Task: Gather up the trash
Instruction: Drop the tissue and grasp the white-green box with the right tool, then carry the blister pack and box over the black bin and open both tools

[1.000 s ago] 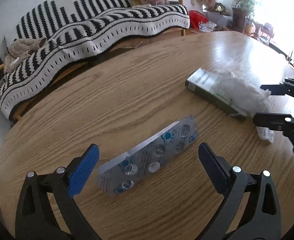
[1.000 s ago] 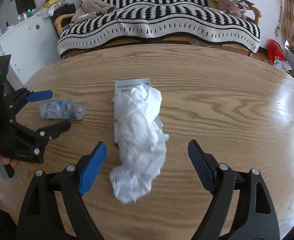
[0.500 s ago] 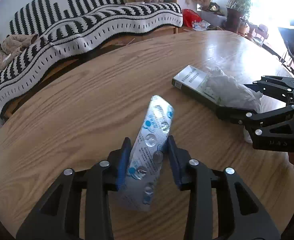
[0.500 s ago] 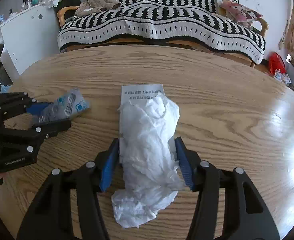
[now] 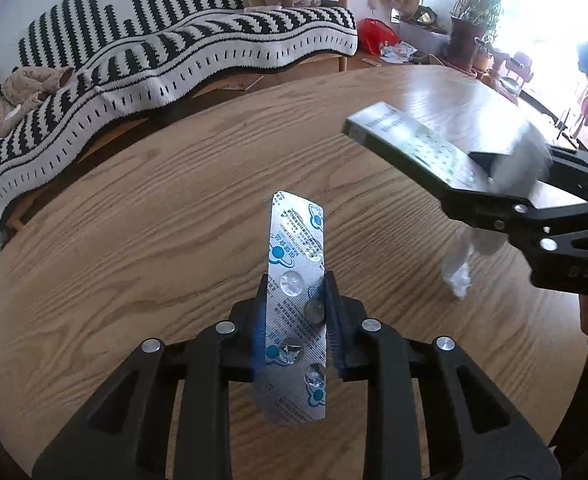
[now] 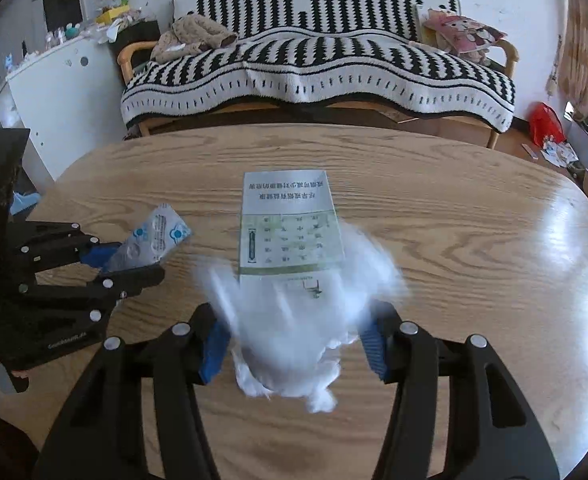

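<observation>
My left gripper point(image 5: 294, 320) is shut on a silver pill blister pack point(image 5: 296, 280) with blue print, held upright above the round wooden table point(image 5: 154, 240). It also shows in the right wrist view point(image 6: 150, 240). My right gripper point(image 6: 294, 340) is shut on a crumpled white tissue point(image 6: 298, 340) together with a flat green-and-white carton point(image 6: 290, 228), both lifted off the table. In the left wrist view the carton point(image 5: 406, 144) sticks out of the right gripper point(image 5: 494, 184), with tissue point(image 5: 460, 268) hanging below.
A sofa with a black-and-white striped blanket point(image 6: 314, 68) stands beyond the table's far edge. A white cabinet point(image 6: 54, 92) is at the far left. Plants point(image 5: 474, 8) and red clutter point(image 5: 374, 32) lie on the floor at the far right.
Both grippers closed, the left on the blister pack and the right on the tissue and carton. Both then lifted their loads off the table; the blister pack now stands upright.
</observation>
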Available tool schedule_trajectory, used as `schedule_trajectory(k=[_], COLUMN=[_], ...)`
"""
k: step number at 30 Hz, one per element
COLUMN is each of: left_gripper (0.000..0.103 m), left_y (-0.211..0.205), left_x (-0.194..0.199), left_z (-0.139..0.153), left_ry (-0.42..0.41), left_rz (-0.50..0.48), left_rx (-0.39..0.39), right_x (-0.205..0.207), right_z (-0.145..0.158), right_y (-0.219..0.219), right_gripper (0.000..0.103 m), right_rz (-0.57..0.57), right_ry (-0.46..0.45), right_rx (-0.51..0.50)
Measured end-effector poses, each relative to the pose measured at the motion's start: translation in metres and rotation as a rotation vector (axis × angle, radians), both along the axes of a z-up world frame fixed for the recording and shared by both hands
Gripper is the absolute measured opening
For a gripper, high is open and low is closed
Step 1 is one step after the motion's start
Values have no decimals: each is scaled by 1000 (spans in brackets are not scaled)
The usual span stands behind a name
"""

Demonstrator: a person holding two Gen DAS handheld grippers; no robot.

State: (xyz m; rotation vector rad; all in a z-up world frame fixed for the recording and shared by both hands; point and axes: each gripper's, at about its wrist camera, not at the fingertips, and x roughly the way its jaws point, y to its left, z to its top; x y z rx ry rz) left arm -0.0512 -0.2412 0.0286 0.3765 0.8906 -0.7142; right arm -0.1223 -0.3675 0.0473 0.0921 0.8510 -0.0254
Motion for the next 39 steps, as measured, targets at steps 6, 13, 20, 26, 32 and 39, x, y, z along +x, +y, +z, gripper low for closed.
schedule_trajectory(k=[6,13,20,26,32,39], left_gripper=[25,25,25,25,25,25], left_y=[-6,-37,-112,-201,-295,-368], left_x=[-18,-57,-132,-226,-352,-472], left_z=[27,65,92,114,108,67], left_ry=[-14,-23,5,15,69,177], left_rz=[31,15,-103,-287,-527,-702], left_rx=[-32,-86,-148,-197,-215,-183], right_x=[-44,-122,-245,-387,-543,-667], right_z=[30,79,111,119,103,59], right_y=[-24,-81,-152,-213,-256,-278], right_gripper=[55,55,55,55,55,55], right_rz=[-49,-151,-312,-507,-728,-914], right_ry=[-29,-71,-91,-93,-55,-4], right_rx=[-14,-31,-61,-106,-130,-77])
